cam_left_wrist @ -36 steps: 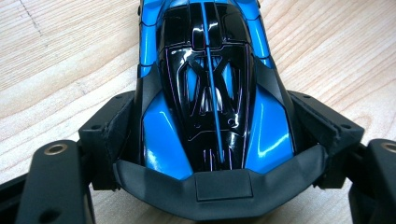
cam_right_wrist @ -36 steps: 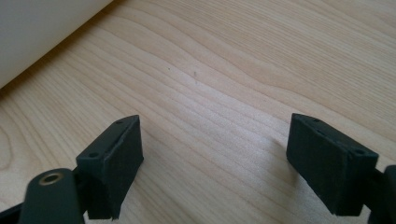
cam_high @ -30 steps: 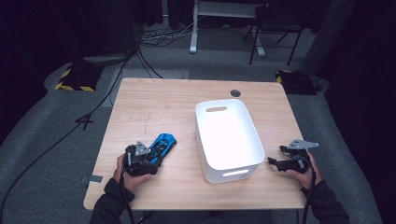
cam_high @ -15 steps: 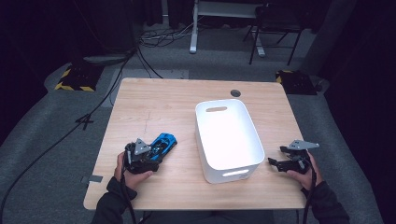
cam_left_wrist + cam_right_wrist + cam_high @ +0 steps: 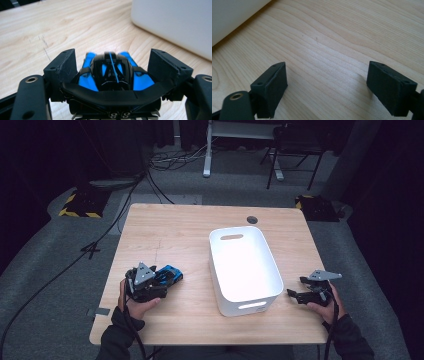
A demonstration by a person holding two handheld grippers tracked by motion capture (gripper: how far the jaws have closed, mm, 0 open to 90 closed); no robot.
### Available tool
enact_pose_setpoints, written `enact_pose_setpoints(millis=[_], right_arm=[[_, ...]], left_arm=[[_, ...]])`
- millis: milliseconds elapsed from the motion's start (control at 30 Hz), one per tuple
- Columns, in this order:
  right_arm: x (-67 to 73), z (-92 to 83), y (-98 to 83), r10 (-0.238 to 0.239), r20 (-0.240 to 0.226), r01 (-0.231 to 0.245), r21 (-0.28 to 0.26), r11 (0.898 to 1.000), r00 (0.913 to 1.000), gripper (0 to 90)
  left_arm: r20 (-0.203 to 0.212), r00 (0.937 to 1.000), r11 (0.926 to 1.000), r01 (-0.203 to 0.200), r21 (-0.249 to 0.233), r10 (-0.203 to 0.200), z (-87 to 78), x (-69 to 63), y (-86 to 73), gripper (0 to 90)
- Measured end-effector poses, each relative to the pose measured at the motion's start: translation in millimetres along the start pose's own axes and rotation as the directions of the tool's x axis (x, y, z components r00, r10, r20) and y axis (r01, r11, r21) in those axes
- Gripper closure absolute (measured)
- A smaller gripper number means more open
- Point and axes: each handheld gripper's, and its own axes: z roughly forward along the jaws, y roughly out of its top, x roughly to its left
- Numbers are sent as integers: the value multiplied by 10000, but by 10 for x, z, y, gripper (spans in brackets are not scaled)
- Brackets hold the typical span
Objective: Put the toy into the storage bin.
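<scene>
This looks like a lab or recording studio: a single wooden table (image 5: 165, 240) stands on grey carpet, black curtains hang behind, cables (image 5: 125, 200) run across the floor at upper left, with hazard-striped blocks (image 5: 77, 207).

a white bin (image 5: 243, 270) sat on the light wooden table (image 5: 175, 230), open side up, with slot handles at both ends. a round cable hole (image 5: 252, 220) showed near the table's far edge. beyond, black cables (image 5: 125, 200) trailed over grey floor, past a yellow-and-black striped block (image 5: 77, 206) (left side) and desk legs (image 5: 206, 150).
</scene>
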Motion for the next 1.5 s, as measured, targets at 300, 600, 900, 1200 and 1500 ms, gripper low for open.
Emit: enact_pose_setpoints(millis=[300,600,900,1200,1500], right_arm=[[0,0,0,0,0,0,-2,10000,10000,167],[1,-2,-1,-2,2,2,4,10000,10000,167],[2,-3,-2,0,1,0,3,10000,10000,167],[3,-3,-3,-1,0,1,1,10000,10000,167],[5,-5,-4,22,-2,-22,7,10000,10000,168]], left_arm=[[212,9996,9985,-179,-521,190,15,-61,177,242],[367,9986,9969,-343,-707,370,48,-89,300,242],[422,9984,9958,-338,-848,375,55,-84,381,242],[515,9982,9926,-247,-1185,310,54,-55,484,242],[542,9978,9889,-289,-1456,372,5,-44,646,242]])
